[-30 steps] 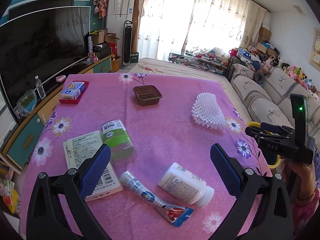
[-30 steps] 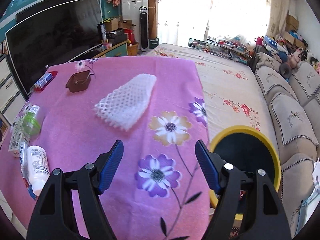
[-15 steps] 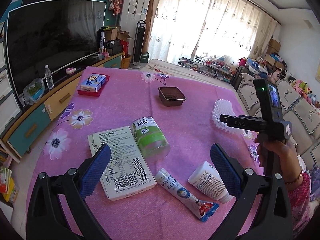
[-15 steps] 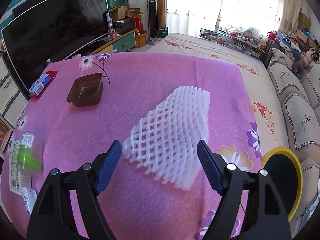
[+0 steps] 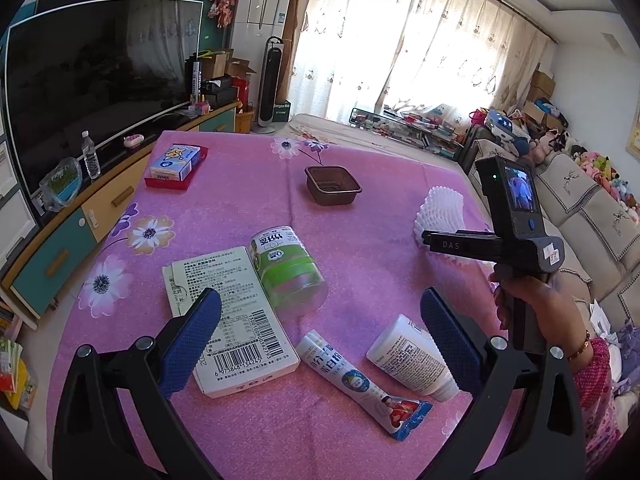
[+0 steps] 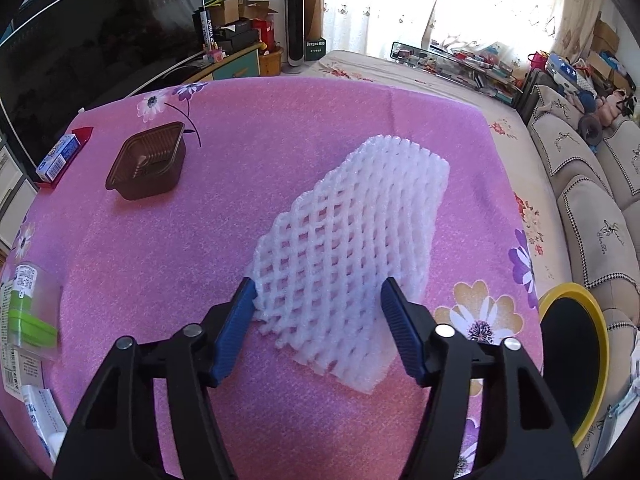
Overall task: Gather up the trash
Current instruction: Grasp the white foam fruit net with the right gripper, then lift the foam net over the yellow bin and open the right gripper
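Observation:
A white foam fruit net (image 6: 348,248) lies on the pink tablecloth (image 6: 248,120); it also shows in the left wrist view (image 5: 440,212). My right gripper (image 6: 316,324) is open, its fingers either side of the net's near end. My left gripper (image 5: 320,336) is open and empty above a white carton (image 5: 232,320), a green-labelled clear jar (image 5: 288,268), a tube (image 5: 360,388) and a white bottle (image 5: 412,360). A brown plastic tray (image 6: 148,168) sits farther back.
A yellow-rimmed black bin (image 6: 572,356) stands off the table's right edge beside the sofa (image 6: 592,200). A small box on a red tray (image 5: 176,164) lies at the far left. A TV (image 5: 92,92) and cabinet run along the left.
My right gripper has moved forward and its fingers have narrowed around the foam net's near end. My left gripper has shifted slightly; the table items appear closer.

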`<state>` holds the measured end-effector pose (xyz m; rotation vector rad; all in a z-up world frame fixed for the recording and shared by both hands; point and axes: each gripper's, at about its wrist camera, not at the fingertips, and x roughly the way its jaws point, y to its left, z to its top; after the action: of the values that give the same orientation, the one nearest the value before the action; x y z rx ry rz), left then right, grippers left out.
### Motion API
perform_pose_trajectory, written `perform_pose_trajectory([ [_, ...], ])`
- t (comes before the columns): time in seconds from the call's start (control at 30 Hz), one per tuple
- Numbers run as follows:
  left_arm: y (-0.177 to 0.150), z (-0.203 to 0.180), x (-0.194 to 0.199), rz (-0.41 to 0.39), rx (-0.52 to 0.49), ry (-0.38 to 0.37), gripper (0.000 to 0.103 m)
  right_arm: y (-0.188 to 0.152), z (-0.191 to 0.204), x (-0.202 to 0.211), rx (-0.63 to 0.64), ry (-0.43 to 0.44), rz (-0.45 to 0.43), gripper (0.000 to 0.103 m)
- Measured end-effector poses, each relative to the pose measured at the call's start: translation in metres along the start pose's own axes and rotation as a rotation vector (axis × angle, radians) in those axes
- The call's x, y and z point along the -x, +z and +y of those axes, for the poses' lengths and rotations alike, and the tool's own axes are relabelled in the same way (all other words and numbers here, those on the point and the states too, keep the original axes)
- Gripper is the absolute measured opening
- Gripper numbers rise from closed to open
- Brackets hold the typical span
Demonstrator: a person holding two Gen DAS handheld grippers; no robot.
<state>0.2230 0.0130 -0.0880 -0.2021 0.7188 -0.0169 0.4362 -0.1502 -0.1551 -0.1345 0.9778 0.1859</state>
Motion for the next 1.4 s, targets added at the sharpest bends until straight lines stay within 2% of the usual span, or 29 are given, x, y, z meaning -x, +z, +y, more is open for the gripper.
perform_pose_trajectory([
  [0.13,0.000,-0.003,-0.002,0.004,-0.005,-0.004,0.098,-0.003,-0.004,0.006,0.000,-0.011,-0.012,0.031],
  [0.2,-0.001,-0.003,-0.003,0.006,-0.007,-0.005,0.098,-0.005,-0.006,0.009,-0.006,-0.004,-0.022,0.025],
  [0.53,-0.002,-0.013,-0.003,0.011,-0.027,-0.005,0.098,-0.032,-0.018,0.063,-0.001,0.024,-0.116,0.024],
  [0.7,-0.002,-0.024,-0.003,0.016,-0.047,-0.009,0.098,-0.052,-0.037,0.094,-0.003,-0.011,-0.162,0.024],
  [0.83,-0.004,-0.033,-0.001,0.017,-0.065,-0.011,0.098,-0.068,-0.067,0.108,-0.036,-0.076,-0.173,0.025],
  [1.13,-0.008,-0.051,-0.006,0.037,-0.105,-0.007,0.098,-0.105,-0.155,0.099,-0.188,-0.180,-0.132,0.026],
  [1.4,-0.009,-0.071,-0.012,0.052,-0.140,0.002,0.098,-0.126,-0.212,0.066,-0.290,-0.203,-0.078,0.032],
])
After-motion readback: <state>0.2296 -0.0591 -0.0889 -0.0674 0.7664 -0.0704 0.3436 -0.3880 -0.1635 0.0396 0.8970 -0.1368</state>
